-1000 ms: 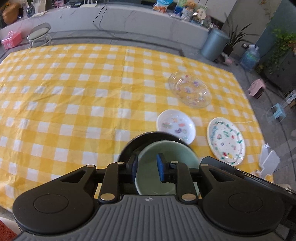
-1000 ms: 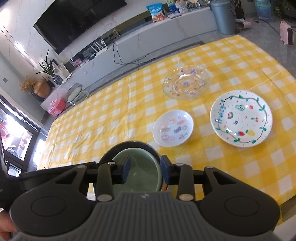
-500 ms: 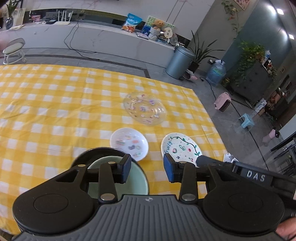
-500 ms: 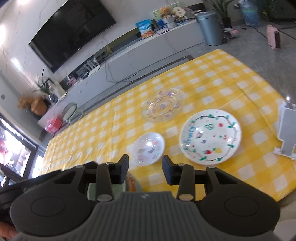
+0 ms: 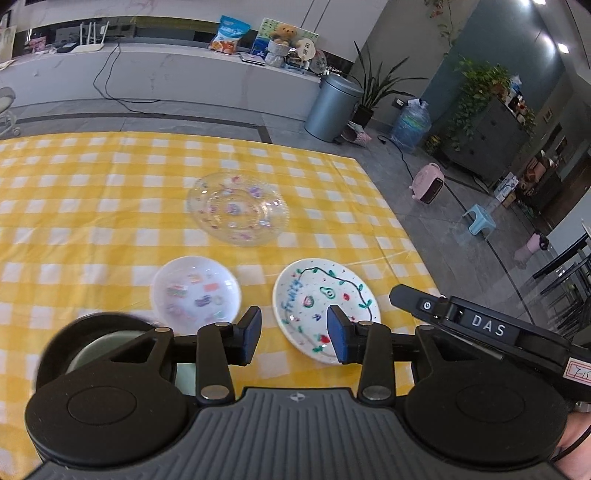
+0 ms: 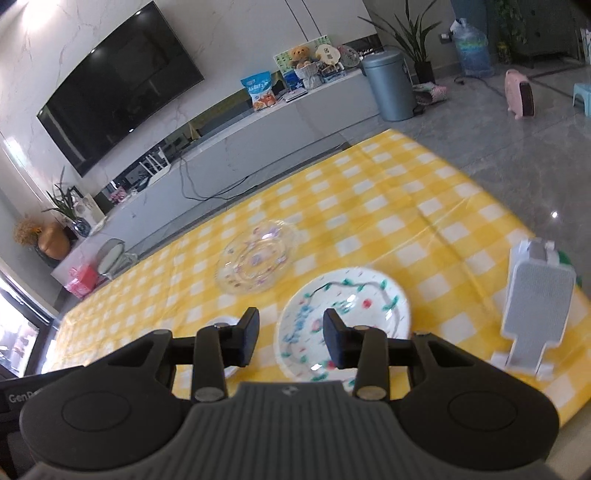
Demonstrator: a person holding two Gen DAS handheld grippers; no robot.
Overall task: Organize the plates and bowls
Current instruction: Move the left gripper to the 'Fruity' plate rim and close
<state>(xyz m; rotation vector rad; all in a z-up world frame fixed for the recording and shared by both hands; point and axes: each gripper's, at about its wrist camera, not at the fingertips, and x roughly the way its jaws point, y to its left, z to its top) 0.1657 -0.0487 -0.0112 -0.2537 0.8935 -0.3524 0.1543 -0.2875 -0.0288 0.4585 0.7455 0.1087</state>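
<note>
Both grippers, left (image 5: 293, 334) and right (image 6: 290, 338), tilted downward over the painted plate (image 5: 325, 306), jaws spread, empty.

Grey bin (image 5: 332, 107), water jug (image 5: 410, 125), TV (image 6: 118, 85).

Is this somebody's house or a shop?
Most likely a home living room. A big TV hangs on the wall above a long low cabinet, a teddy bear and snack bag sit on it, and plates lie on a checked tablecloth.
</note>
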